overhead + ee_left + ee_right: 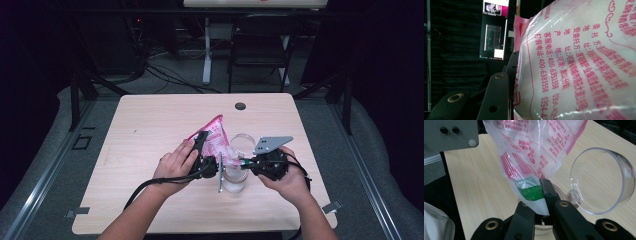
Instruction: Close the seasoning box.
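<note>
In the left gripper view the pink-printed bag (pixel 579 62) runs off the top, right and bottom edges and hides one black jaw of the left claw (pixel 509 100) behind it.

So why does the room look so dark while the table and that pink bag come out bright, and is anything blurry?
High view: light falls on the table alone, so the surroundings go near black. Left gripper view: the bag sits very close, shiny with glare streaks, its print slightly soft. Right gripper view: sharp, with reflections along the clear lid.
</note>
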